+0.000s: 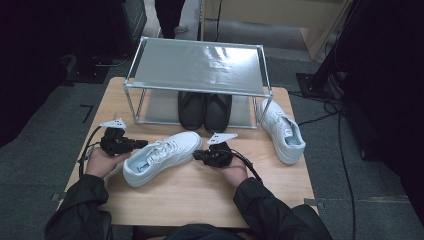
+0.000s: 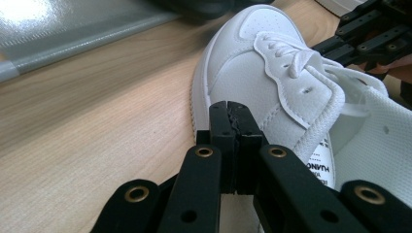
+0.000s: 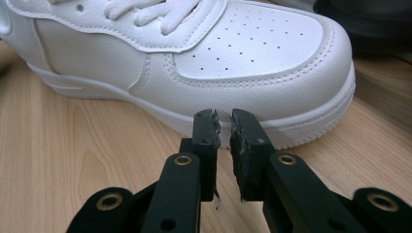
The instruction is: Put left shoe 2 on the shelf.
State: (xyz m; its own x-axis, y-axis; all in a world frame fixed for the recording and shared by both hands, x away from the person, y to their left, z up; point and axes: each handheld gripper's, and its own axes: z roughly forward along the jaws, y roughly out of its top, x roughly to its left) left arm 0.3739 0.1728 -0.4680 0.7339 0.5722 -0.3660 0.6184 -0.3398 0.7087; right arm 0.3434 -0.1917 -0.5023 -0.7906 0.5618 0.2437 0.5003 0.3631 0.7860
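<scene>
A white sneaker (image 1: 162, 157) lies slantwise on the wooden table (image 1: 200, 200), toe toward the rack. My left gripper (image 1: 142, 144) comes at its heel side from the left. In the left gripper view the jaws are pressed together with nothing between them, and the left gripper (image 2: 233, 114) stands just short of the sneaker's side (image 2: 252, 68). My right gripper (image 1: 196, 155) sits at the toe end on the right. In the right gripper view the right gripper (image 3: 223, 128) shows a narrow empty gap, close to the sneaker's sole edge (image 3: 194, 63).
A metal shelf rack (image 1: 200, 65) stands at the back of the table with a pair of black shoes (image 1: 205, 111) under it. A second white sneaker (image 1: 282, 131) lies to the right of the rack. Cables run across the floor at the right.
</scene>
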